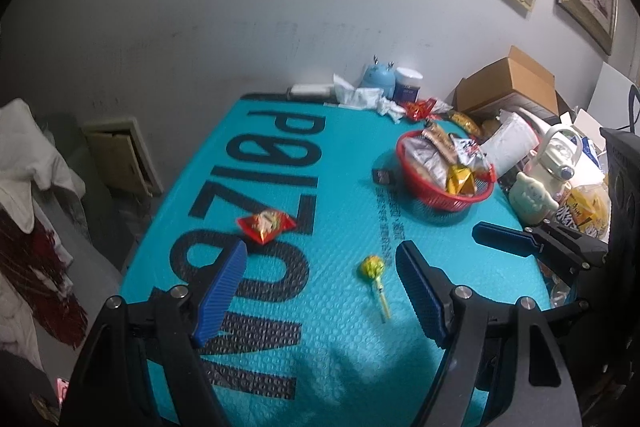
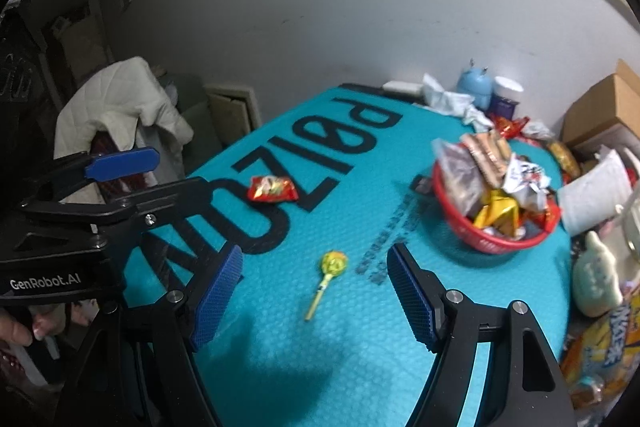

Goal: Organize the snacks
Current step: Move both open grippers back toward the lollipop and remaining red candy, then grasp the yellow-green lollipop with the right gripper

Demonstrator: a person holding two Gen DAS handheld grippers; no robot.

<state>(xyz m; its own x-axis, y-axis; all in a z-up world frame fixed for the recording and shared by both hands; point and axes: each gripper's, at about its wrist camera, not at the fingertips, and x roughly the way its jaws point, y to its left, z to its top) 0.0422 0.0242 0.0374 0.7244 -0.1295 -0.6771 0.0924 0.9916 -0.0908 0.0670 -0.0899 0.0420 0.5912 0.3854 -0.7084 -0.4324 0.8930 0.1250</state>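
A yellow-green lollipop (image 1: 372, 267) (image 2: 334, 264) lies on the teal mat, stick toward me. A red snack packet (image 1: 266, 225) (image 2: 272, 189) lies farther left on the black lettering. A red basket (image 1: 408, 179) (image 2: 486, 245), heaped with wrapped snacks, stands at the right. My left gripper (image 1: 322, 247) hovers open over the mat, the lollipop just inside its right finger and the packet beyond its left fingertip. My right gripper (image 2: 316, 253) is open too, with the lollipop ahead between its fingers, untouched. Each gripper shows at the edge of the other's view.
A small dark packet (image 1: 382, 175) lies left of the basket. Tissues (image 1: 360, 95), a blue figure (image 1: 378, 75), a jar, cardboard boxes (image 1: 508, 83), a cream plush (image 1: 532, 195) and snack bags crowd the back and right. A chair with white cloth (image 2: 120, 99) stands left.
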